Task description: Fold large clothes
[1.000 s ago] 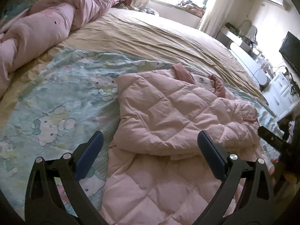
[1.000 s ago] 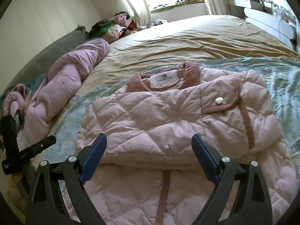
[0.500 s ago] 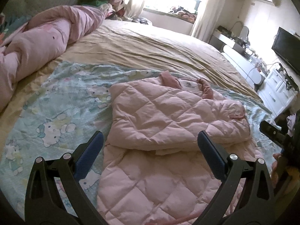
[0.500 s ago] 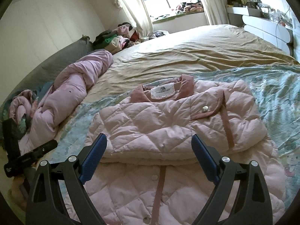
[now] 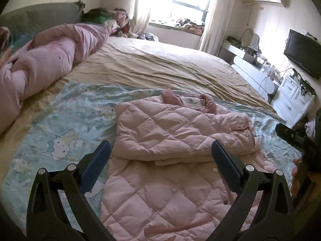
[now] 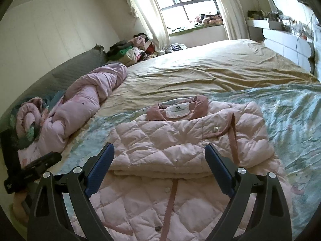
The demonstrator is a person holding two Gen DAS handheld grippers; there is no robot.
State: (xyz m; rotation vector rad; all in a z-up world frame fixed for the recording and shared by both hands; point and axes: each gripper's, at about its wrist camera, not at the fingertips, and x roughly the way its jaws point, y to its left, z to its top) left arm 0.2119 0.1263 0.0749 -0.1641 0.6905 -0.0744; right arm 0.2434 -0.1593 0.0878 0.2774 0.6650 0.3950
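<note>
Pink quilted coat [image 5: 180, 132] lying on blue cartoon sheet [image 5: 66, 124] on bed, sleeves folded across chest, hem nearest, left gripper [image 5: 160, 158] above hem, jaws spread wide, empty, right gripper [image 6: 159, 156] likewise parted, grasping nothing

Soft cloth all over your bed, hard matt plastic in your hands.

Your pink jacket [image 6: 190, 140] is puffy quilted cloth with a dull sheen, its collar [image 6: 201, 105] a matt, darker fabric beside a smooth white label [image 6: 177, 111]. Under the jacket lies a thin printed cotton-like sheet [image 5: 66, 124]; beyond it, a wrinkled tan bedspread [image 6: 210, 74]. Both grippers [image 5: 160, 156] [image 6: 159, 155] show matt black plastic, blue rubbery pads [image 6: 100, 168] and shiny metal screws.
</note>
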